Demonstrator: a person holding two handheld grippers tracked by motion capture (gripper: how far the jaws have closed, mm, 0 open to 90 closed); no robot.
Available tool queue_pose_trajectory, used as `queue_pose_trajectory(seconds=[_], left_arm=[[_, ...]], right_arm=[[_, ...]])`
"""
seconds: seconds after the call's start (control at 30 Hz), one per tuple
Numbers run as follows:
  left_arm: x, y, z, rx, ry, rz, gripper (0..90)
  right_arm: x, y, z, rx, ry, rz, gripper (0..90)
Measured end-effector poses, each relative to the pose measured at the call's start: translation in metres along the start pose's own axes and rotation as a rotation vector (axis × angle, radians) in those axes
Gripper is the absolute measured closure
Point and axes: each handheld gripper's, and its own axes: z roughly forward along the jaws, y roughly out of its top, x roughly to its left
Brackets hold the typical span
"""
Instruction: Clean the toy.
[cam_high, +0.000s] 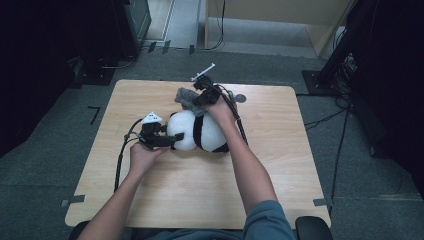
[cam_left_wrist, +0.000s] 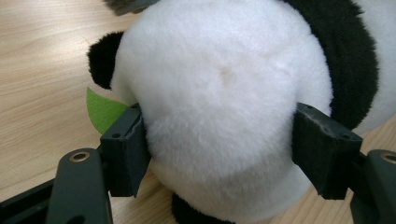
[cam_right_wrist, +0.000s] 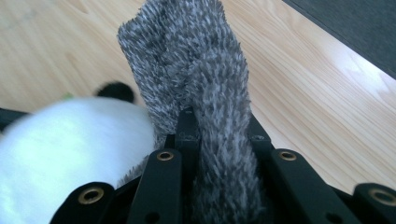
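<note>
**Handling the panda plush and the grey fuzzy cloth**

The panda plush toy (cam_high: 197, 132) lies near the middle of the wooden table (cam_high: 280, 170). The left gripper (cam_high: 172, 139) holds its white head: in the left gripper view the two black pads (cam_left_wrist: 126, 154) stand wide apart and press into the fur on either side. The right gripper (cam_high: 196, 102), just beyond the toy, has its jaws pressed close together, pinching a fold of grey fuzzy cloth (cam_right_wrist: 196, 79) that rises between them and hangs over the panda's back edge.

Handling properties, as judged from the pictures:
- The plush appears light and soft. It yields under the pads, so a grip across the full width of the head is likely to hold better than one on an ear or limb.
- The fur looks slightly slippery; a shallow grip may slide off.
- The cloth appears limp and light. It will drape and trail, so it is best held by a gathered fold, as it is now.
- A green felt piece (cam_left_wrist: 102, 109) beside the left pad seems thin and could snag.

Room for movement: the table is bare on all sides of the toy, with the widest free surface toward the person. The far edge lies near the right gripper; loose cloth could drop over it.
</note>
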Motion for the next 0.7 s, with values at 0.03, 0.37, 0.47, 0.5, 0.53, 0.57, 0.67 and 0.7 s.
queue_pose_trajectory(seconds=[0.03, 0.37, 0.47, 0.5, 0.53, 0.57, 0.67, 0.7], left_arm=[[0.000, 0.000, 0.000, 0.001, -0.001, 0.002, 26.4], [0.001, 0.000, 0.000, 0.000, -0.008, 0.002, 25.3], [0.002, -0.001, 0.000, -0.003, -0.013, 0.009, 23.9], [0.002, -0.001, 0.000, -0.004, -0.014, 0.010, 23.2], [0.002, -0.001, 0.000, -0.004, -0.015, 0.009, 22.7], [0.002, -0.001, 0.000, -0.004, -0.016, 0.010, 22.2], [0.003, -0.002, 0.000, -0.003, -0.018, 0.010, 21.6], [0.003, -0.002, 0.000, -0.001, -0.018, 0.011, 21.4]], right_arm=[[-0.005, -0.003, -0.002, -0.003, 0.000, 0.010, 74.3], [-0.045, -0.026, -0.022, -0.039, -0.029, 0.118, 74.3], [-0.054, -0.033, -0.027, -0.036, -0.044, 0.132, 74.3], [-0.056, -0.036, -0.028, -0.036, -0.048, 0.138, 74.3], [-0.058, -0.038, -0.030, -0.035, -0.052, 0.140, 74.3], [-0.061, -0.040, -0.031, -0.030, -0.055, 0.143, 74.3], [-0.066, -0.044, -0.035, -0.032, -0.070, 0.144, 74.4], [-0.067, -0.046, -0.037, -0.032, -0.073, 0.147, 74.4]])
